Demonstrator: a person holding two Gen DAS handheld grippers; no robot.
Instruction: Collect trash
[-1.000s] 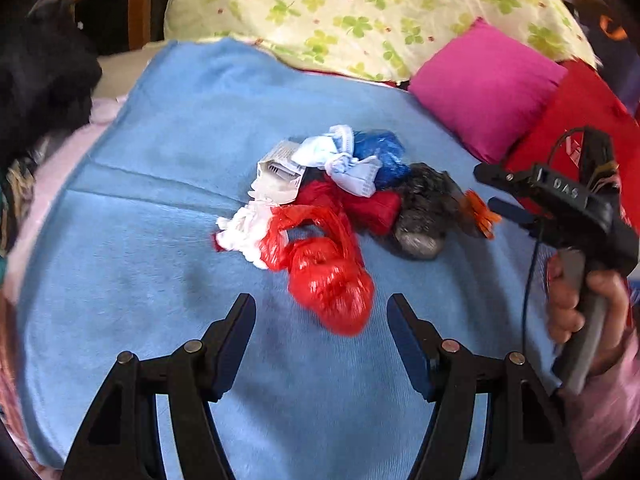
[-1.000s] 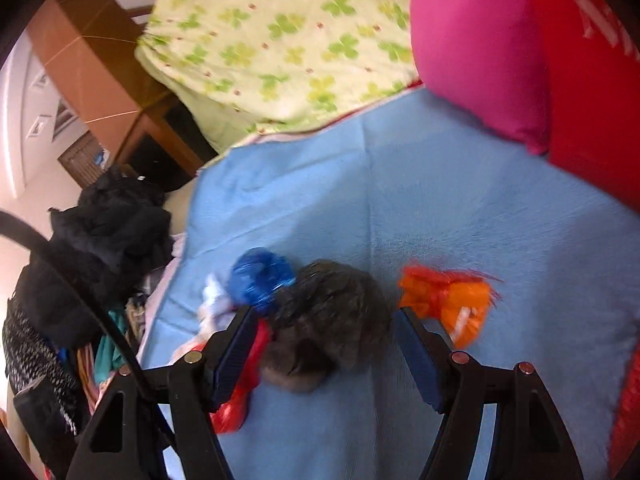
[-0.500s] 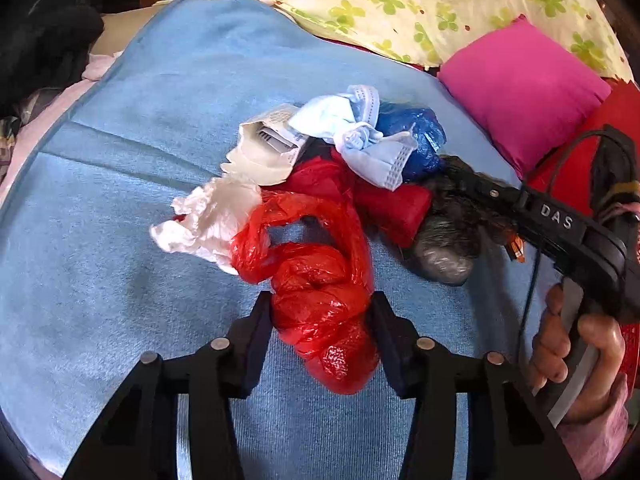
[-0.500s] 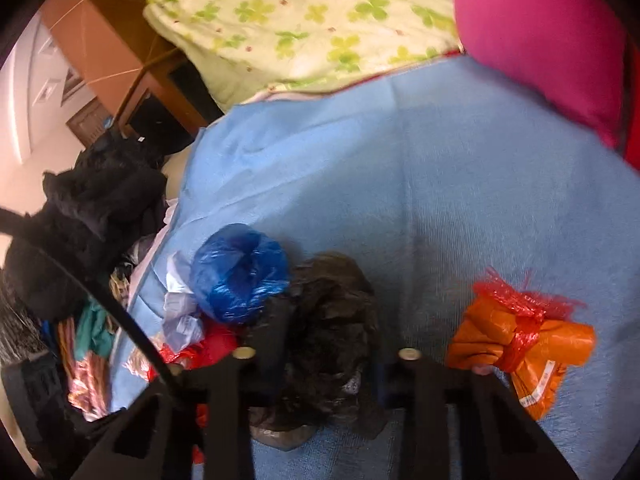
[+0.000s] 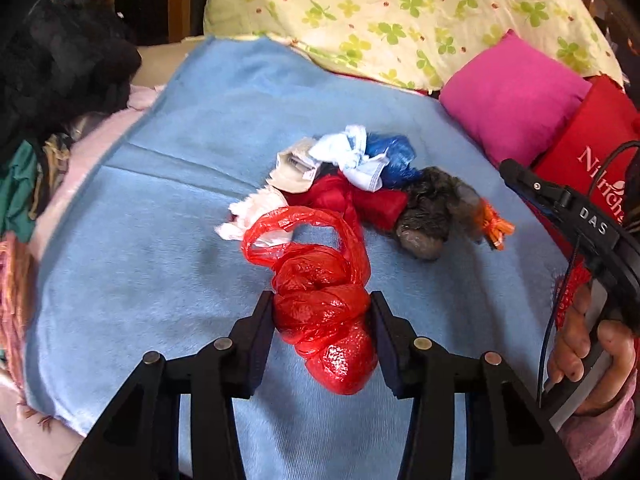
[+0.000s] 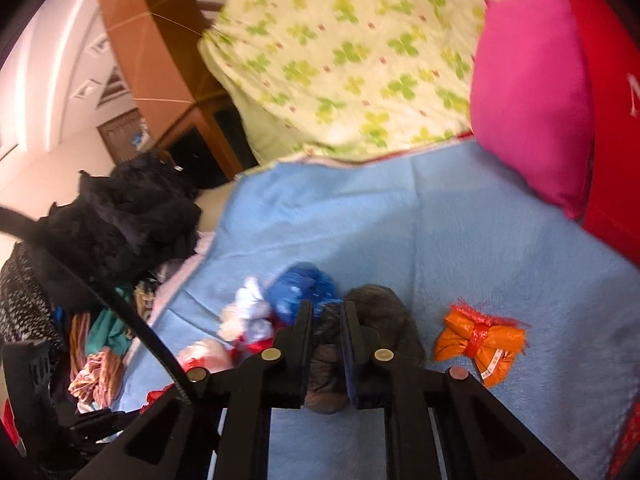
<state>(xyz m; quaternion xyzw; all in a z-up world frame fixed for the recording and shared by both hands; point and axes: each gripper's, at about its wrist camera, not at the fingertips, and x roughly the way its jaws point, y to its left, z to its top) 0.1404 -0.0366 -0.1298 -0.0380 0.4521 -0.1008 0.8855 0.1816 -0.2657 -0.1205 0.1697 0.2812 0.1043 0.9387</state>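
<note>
A pile of trash lies on the blue blanket point(image 5: 132, 264). My left gripper point(image 5: 322, 316) is shut on a crumpled red plastic bag point(image 5: 324, 312) at the pile's near side. Behind it lie white paper point(image 5: 256, 216), a white carton point(image 5: 294, 168), a light blue mask point(image 5: 352, 158), a blue bag point(image 5: 394, 156) and a dark red bag point(image 5: 360, 200). My right gripper point(image 6: 325, 320) is shut on a dark grey bag point(image 6: 380, 320), which also shows in the left wrist view point(image 5: 436, 212). An orange packet point(image 6: 480, 340) lies to its right.
A pink cushion point(image 5: 516, 96) and a red bag point(image 5: 592, 168) lie at the right. A clover-print pillow point(image 5: 400, 12) is at the back. Black clothes point(image 5: 52, 64) and mixed fabrics are heaped off the blanket's left edge.
Both grippers went from open to closed: the left one closed on the red bag, the right one on the dark grey bag. Both views have pulled back slightly.
</note>
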